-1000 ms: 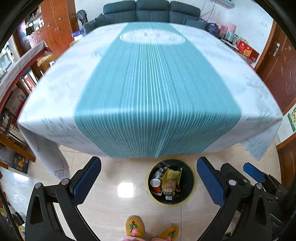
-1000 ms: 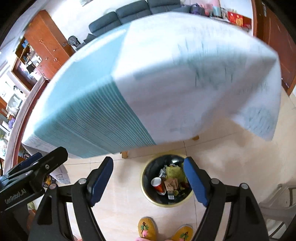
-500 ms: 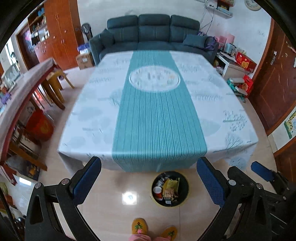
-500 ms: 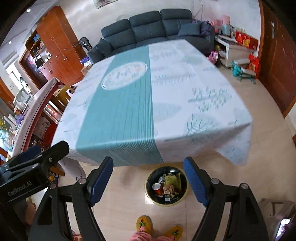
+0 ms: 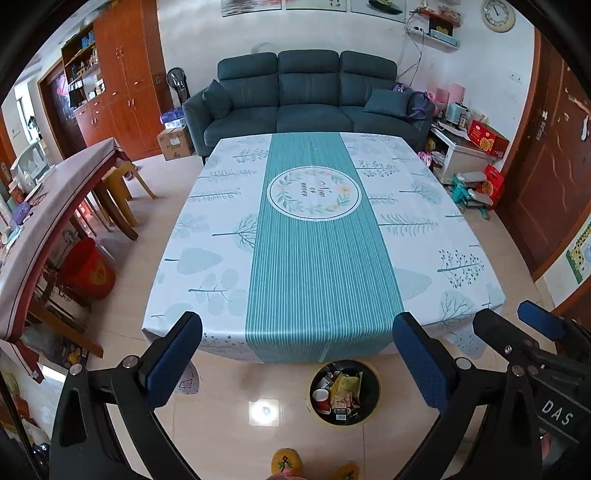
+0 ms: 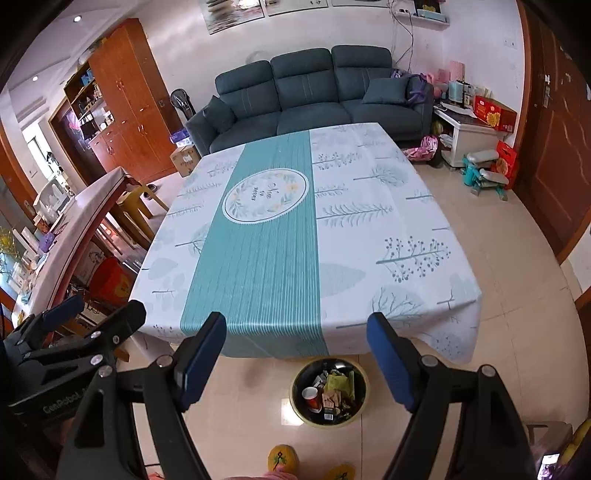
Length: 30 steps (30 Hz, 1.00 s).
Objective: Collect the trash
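Both claws, left [image 5: 295,362] and right [image 6: 295,358], have risen, spread wide above bin [image 5: 375,387].

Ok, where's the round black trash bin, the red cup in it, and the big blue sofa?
Round black trash bin [image 5: 373,373]: left wrist view, right rim.
Red cup [image 5: 322,398]: left wrist view, its side, inside the bin.
Big blue sofa [image 6: 314,114]: right wrist view, middle seat cushion.

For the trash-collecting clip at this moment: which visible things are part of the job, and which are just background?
Part of the job:
- trash bin on the floor by the table's near edge, holding a red cup, a yellow wrapper and other scraps
- left gripper, open, holding nothing
- right gripper, open, holding nothing

Background:
- tablecloth
- sofa
- red bucket
- cardboard box
- wall clock
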Tool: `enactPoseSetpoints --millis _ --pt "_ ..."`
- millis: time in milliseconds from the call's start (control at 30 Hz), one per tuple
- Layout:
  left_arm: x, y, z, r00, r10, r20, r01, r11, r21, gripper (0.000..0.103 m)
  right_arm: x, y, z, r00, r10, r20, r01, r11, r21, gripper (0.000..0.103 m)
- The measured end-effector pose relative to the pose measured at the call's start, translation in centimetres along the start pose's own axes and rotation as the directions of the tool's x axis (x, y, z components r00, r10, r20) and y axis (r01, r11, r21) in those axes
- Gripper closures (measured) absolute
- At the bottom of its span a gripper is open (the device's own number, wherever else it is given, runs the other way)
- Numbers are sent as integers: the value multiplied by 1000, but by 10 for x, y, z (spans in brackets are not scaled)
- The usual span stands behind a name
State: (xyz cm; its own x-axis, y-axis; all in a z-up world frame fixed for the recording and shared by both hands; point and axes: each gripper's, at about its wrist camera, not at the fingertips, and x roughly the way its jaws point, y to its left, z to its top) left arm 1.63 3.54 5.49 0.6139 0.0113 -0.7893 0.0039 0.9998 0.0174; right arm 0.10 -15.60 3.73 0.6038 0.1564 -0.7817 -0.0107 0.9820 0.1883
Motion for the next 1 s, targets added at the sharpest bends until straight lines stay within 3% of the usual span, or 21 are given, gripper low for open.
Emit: enactPoseSetpoints --millis 1000 --pt "8 1 7 1000 12 -2 -12 1000 -25 2 4 7 2 1000 -15 24 15 1000 -2 24"
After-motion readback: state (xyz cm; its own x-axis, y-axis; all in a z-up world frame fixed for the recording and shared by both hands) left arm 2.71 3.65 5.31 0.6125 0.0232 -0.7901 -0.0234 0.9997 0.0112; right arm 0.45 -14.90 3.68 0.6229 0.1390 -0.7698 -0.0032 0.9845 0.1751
